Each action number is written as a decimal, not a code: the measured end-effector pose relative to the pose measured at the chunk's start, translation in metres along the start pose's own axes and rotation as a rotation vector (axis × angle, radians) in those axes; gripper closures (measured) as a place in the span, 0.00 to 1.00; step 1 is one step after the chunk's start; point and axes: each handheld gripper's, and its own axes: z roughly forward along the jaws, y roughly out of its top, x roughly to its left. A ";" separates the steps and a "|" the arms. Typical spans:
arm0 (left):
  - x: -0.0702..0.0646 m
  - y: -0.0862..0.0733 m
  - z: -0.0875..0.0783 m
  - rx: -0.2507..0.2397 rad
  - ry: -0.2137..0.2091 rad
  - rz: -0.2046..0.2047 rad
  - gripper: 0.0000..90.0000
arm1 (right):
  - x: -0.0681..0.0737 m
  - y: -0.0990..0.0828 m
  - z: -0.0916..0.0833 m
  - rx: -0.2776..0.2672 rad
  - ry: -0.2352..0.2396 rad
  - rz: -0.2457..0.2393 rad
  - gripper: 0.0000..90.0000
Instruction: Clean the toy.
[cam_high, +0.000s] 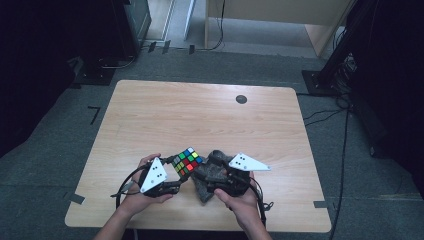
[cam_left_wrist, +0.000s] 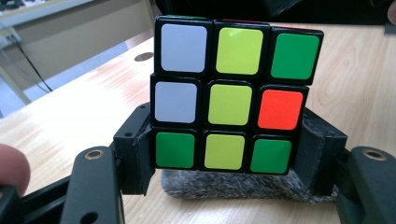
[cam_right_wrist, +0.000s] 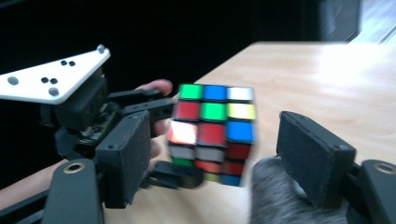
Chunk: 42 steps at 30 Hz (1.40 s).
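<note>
- Both forearms come in over the near table edge; the left gripper (cam_high: 170, 181) and right gripper (cam_high: 202, 175) point inward toward each other.
- The left gripper's pads clamp the bottom layer of the cube (cam_left_wrist: 236, 95) on both sides, lifting it off the table.
- The right gripper (cam_right_wrist: 210, 158) stands parted, its pads apart from the cube (cam_right_wrist: 212, 133), gripping nothing.
- The cube is scrambled, black-framed, just between the grippers.
- A grey furry cloth (cam_high: 212, 175) lies beneath the right gripper.
- Light wooden table (cam_high: 200, 115); dark carpet beyond.

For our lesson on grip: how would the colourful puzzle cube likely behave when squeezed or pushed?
The puzzle cube looks rigid, so it should not flex. Its glossy stickers suggest slippery faces. Flat sides mean it probably slides, not rolls, across the table.
</note>
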 end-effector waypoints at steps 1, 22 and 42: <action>0.002 0.000 -0.001 -0.002 0.003 -0.009 0.38 | -0.003 -0.002 0.000 0.008 -0.036 -0.036 0.30; 0.023 -0.004 -0.009 -0.022 -0.031 -0.142 0.38 | -0.046 -0.076 0.047 0.411 -0.190 -0.194 0.46; 0.004 -0.004 0.004 0.052 -0.066 -0.069 0.38 | -0.015 -0.007 -0.010 0.055 -0.158 -0.105 0.84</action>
